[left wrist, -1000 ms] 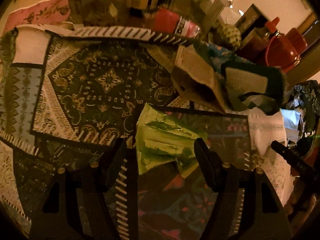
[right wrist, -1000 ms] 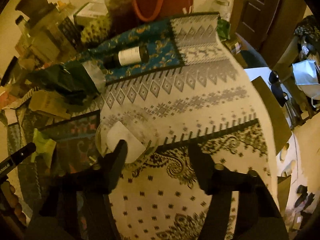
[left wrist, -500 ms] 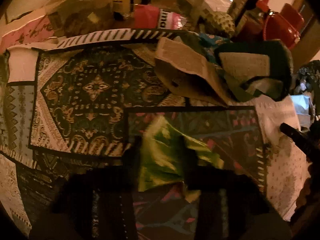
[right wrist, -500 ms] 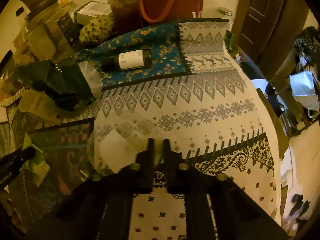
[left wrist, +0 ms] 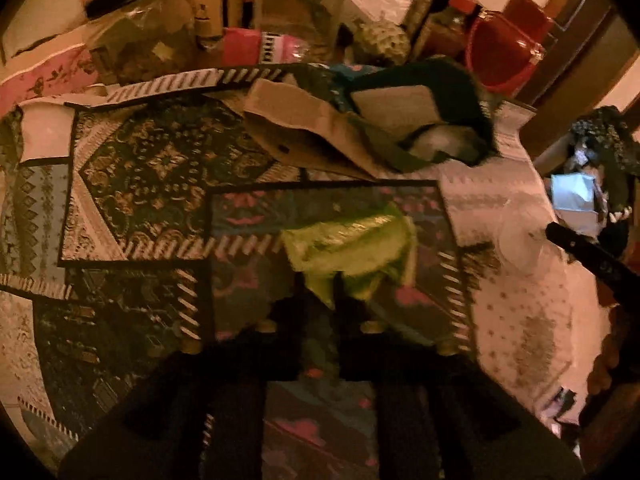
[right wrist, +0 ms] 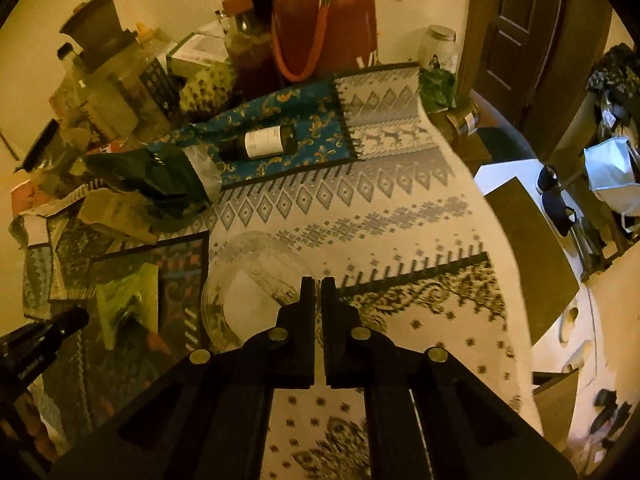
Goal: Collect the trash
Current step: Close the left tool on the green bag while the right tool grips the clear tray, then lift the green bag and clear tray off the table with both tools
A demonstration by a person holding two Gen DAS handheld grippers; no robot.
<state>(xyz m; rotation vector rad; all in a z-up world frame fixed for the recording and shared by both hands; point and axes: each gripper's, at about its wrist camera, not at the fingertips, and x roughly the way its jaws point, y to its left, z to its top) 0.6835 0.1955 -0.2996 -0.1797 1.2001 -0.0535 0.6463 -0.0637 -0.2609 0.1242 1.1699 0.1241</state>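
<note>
Right now your left gripper (left wrist: 334, 300) has its fingers drawn in around the lower edge of the green wrapper (left wrist: 348, 248). Its jaws have just been opening a little again, with the wrapper between them, and the picture is too blurred to tell whether the pads truly press on it. The wrapper hangs just in front of that gripper, over the dark patterned mat (left wrist: 248, 216), so judge it as picked up but not yet secure.

Your right gripper (right wrist: 318, 292) is pinched fully together on the rim of the clear plastic cup (right wrist: 248, 280), which lies on its side on the white patterned cloth (right wrist: 400, 216), just beside the dark patterned mat.

So two pieces are in hand, or nearly so, and neither has gone into any bin; no bin shows in either view. Plenty is left: beyond the mat lie a torn brown paper bag (left wrist: 304, 132) and a dark green bag (right wrist: 160, 180), and past them a small labelled bottle (right wrist: 264, 144) rests on the blue cloth (right wrist: 280, 112).
</note>
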